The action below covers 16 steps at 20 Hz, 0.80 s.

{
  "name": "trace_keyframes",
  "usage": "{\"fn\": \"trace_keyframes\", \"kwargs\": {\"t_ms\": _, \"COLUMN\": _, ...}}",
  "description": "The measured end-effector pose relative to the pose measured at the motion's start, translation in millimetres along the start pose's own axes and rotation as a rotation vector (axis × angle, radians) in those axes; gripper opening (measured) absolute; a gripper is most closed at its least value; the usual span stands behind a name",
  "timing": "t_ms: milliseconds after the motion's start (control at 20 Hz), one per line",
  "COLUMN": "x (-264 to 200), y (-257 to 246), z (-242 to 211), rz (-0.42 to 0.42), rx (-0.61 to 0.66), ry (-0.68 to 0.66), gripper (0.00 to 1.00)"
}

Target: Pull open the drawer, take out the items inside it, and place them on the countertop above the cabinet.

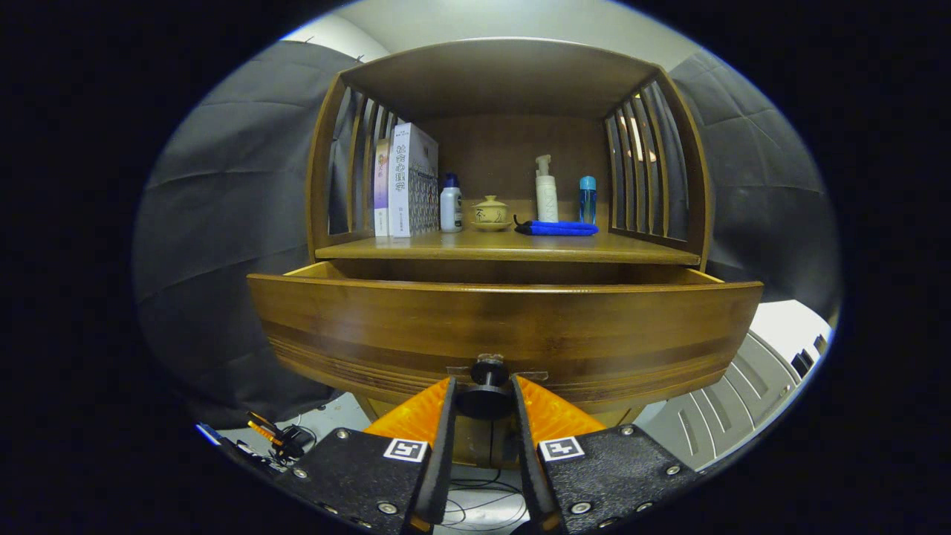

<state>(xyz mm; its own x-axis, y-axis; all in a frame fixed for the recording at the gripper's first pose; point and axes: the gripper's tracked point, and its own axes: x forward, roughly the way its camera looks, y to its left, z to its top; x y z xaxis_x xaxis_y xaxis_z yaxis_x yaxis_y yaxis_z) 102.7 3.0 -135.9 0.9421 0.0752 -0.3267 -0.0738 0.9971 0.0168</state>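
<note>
Dark cloth hangs all around as the wall (215, 245) behind a brown wooden cabinet (505, 74). On the floor at the far left, beside the gripper's body, lies a small heap of cables and tools (275, 438).

Slats (356, 171) run up the cabinet's left side. On its shelf, which is the countertop (505, 247) over the drawer, things stand in a row. First come two books (405, 182), upright and leaning on the slats. Next to them is a white bottle with a blue cap (450, 203). Then comes a small yellow pot with a lid (490, 212). Just past it a blue cloth (559, 228) lies flat, with a thin black thing poking out at its left end. Behind the cloth stands a tall white pump bottle (547, 189), and beside that a little blue bottle (588, 199). More slats (646, 163) close the right side.

Below the shelf the drawer (505, 327) is pulled out toward us. Its wide front hides what is inside, so I cannot tell what it holds. A round black knob (487, 390) sticks out from the middle of the drawer front.

The gripper (484, 405) is down low, with one finger on each side of the knob. The fingers are nearly closed and seem to pinch the knob between them. To the right, past the drawer, is a white ribbed thing (743, 394).
</note>
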Motion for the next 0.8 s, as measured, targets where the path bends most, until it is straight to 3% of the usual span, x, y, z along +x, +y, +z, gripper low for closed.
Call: {"fn": "trace_keyframes", "kwargs": {"t_ms": 800, "x": -61.8, "y": 9.8, "z": -29.2, "rz": 0.065, "rx": -0.047, "ry": -0.001, "gripper": 0.40}}
